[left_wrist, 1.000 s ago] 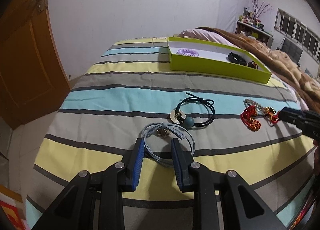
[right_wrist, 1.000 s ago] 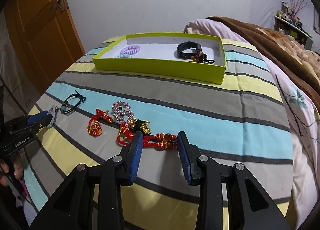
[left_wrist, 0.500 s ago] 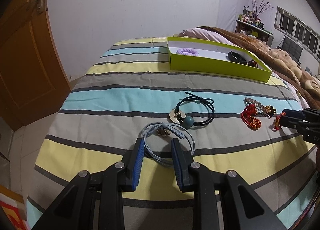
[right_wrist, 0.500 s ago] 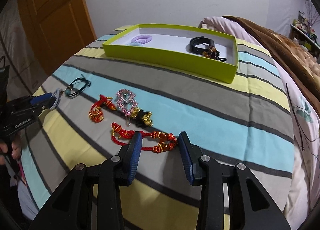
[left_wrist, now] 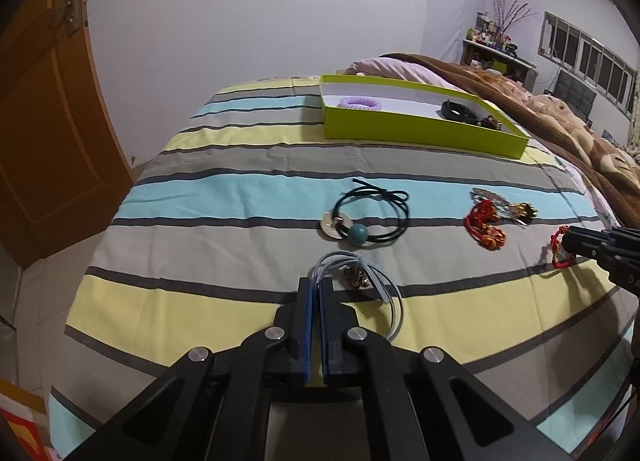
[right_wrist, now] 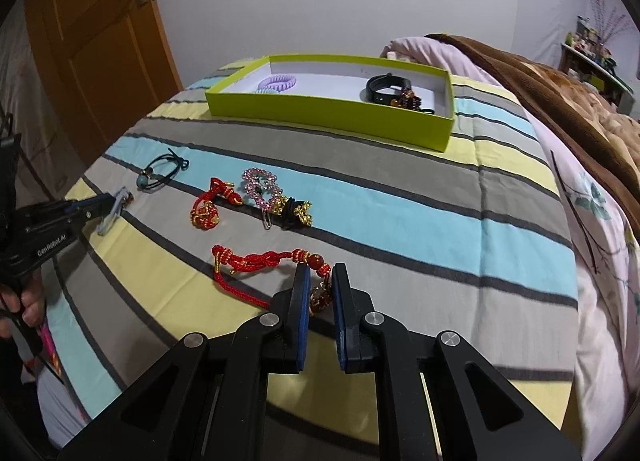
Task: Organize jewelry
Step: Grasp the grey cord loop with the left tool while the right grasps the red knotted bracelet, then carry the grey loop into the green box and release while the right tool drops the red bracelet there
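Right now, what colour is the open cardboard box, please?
Lime green with a white inside, clearest in the right wrist view.

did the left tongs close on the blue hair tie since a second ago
Yes. The left tongs closed inward onto the blue hair tie, which bunched against the same yellow stripe.

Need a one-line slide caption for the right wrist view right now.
Right gripper closed on the red cord bracelet on the striped bedspread, green tray beyond.

Box (right_wrist: 328, 117) sat toward the bed's (right_wrist: 400, 189) far edge, two coiled ties (right_wrist: 278, 83) in its left end, strap (right_wrist: 388, 87) in its right. Nearer, left to right: cord tie (right_wrist: 164, 173), knotted bracelet (right_wrist: 208, 209), clip (right_wrist: 262, 189).
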`<state>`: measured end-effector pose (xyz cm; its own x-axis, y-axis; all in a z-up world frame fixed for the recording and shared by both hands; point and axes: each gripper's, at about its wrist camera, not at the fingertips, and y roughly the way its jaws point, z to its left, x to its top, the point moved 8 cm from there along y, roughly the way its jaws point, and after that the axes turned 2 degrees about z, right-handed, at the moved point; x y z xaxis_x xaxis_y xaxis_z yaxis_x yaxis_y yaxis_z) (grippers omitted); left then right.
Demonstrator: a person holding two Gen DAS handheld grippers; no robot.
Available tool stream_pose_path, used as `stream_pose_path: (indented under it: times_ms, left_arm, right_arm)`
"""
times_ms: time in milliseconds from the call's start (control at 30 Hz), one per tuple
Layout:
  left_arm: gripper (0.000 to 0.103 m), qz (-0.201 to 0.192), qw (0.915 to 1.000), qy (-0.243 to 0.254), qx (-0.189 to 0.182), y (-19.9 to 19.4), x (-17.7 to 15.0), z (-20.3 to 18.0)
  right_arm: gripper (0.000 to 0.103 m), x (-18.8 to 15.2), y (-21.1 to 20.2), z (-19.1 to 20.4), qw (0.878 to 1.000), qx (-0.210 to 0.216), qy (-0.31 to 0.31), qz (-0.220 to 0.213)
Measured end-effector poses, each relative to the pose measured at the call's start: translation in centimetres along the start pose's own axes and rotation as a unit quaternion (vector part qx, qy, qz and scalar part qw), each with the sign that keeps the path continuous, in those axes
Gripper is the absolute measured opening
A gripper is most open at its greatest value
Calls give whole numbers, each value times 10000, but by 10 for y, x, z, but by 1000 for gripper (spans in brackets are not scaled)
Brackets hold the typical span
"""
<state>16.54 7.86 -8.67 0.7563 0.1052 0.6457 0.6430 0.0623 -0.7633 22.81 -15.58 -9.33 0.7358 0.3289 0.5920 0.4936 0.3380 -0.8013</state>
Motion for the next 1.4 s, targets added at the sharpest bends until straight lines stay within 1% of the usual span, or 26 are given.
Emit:
stream_pose_path:
  times_ms: [133, 300, 500, 700, 833, 1133, 1400]
  left_arm:
    - [2, -114, 9996, 31, -251, -9, -1, -11]
    - [2, -310, 9984, 112, -458, -25, 3, -26]
    - [2, -484, 9970, 203, -572, -41, 8, -38]
    - [2, -614, 9951, 178, -751, -55, 14, -43]
    - [2, -698, 9942, 260, -774, -61, 21, -49]
    - [2, -836, 9918, 398, -875, -65, 43, -64]
    - [2, -1005, 9899, 468, -886, -58, 81, -68]
  right_arm:
    - [11, -4, -11, 1, 9998, 3, 166, -128]
    - [11, -7, -22, 3, 9992, 12, 316, -237]
    - [11, -7, -34, 5, 9987, 24, 378, -351]
    - [11, -3, -45, 6, 9980, 21, 394, -486]
    - [11, 4, -49, 6, 9974, -8, 422, -579]
    - [11, 20, -52, 1, 9966, -146, 429, -684]
    - [11, 49, -46, -9, 9958, -230, 424, -783]
